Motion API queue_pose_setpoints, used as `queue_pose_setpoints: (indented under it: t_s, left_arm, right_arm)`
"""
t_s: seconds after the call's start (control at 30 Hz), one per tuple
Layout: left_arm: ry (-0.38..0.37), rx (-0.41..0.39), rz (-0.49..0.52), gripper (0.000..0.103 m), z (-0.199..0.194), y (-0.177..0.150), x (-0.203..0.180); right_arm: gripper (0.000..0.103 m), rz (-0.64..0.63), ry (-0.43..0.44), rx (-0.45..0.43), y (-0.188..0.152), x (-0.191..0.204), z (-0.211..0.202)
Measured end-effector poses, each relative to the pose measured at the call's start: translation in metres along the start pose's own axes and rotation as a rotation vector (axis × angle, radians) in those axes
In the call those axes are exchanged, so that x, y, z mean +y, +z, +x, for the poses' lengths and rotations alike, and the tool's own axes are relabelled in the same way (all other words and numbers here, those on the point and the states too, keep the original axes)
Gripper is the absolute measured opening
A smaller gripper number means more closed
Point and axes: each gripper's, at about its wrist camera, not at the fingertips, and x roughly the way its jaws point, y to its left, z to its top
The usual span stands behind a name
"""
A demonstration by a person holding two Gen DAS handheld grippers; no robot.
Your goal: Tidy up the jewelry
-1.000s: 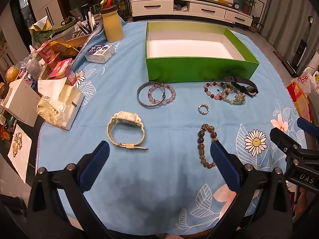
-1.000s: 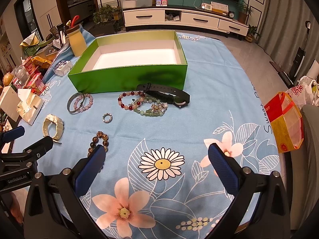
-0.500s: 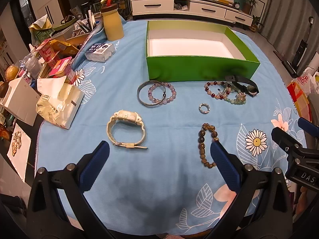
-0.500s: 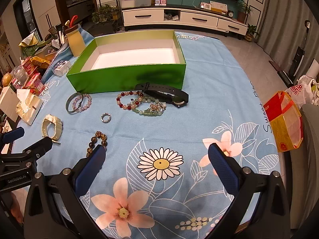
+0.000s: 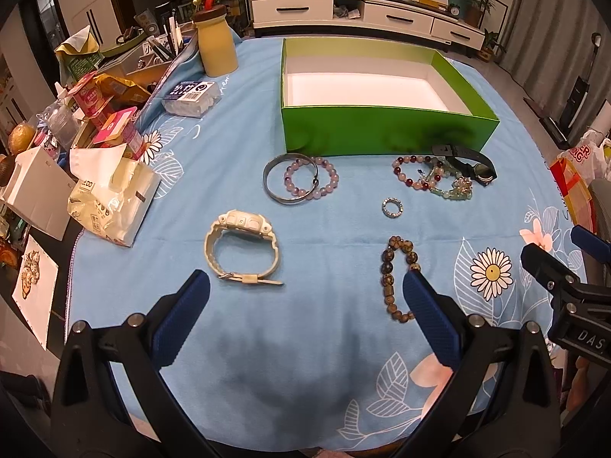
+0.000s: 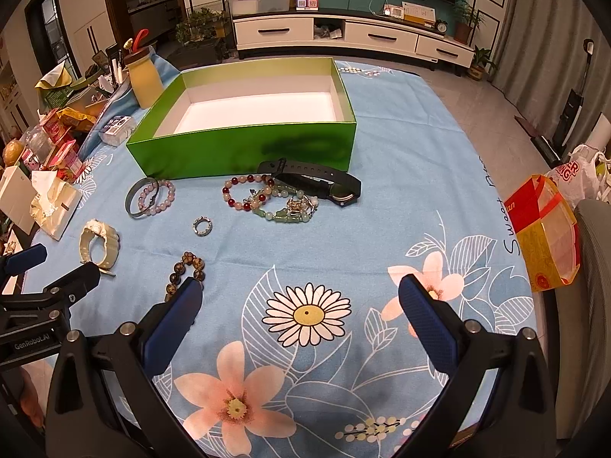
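Lying ahead of left hand-held gripper (image 5: 305, 305), white watch (image 5: 241, 246), both hand-held grippers released

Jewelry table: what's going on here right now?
A person holds the left tongs and right tongs above the blue tablecloth, both open and holding nothing. The green box has nothing in it. The white watch, brown bead bracelet, ring, silver bangle and black watch lie on the cloth in front of it. Sorting has not started.
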Motion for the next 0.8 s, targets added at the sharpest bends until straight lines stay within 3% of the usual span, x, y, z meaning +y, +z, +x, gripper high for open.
queue_pose_setpoints:
  t_s: [0.57, 0.8]
  left_arm:
    - [-0.007, 0.005, -0.008, 0.101, 0.0035, -0.0007, 0.0022]
    - [-0.062, 0.008, -0.029, 0.101, 0.0091, -0.0021, 0.0092]
  right_arm:
    - [0.102, 0.001, -0.001, 0.0, -0.0002, -0.0001, -0.0002]
    - [0.102, 0.014, 0.022, 0.005, -0.0012, -0.0038, 0.0053]
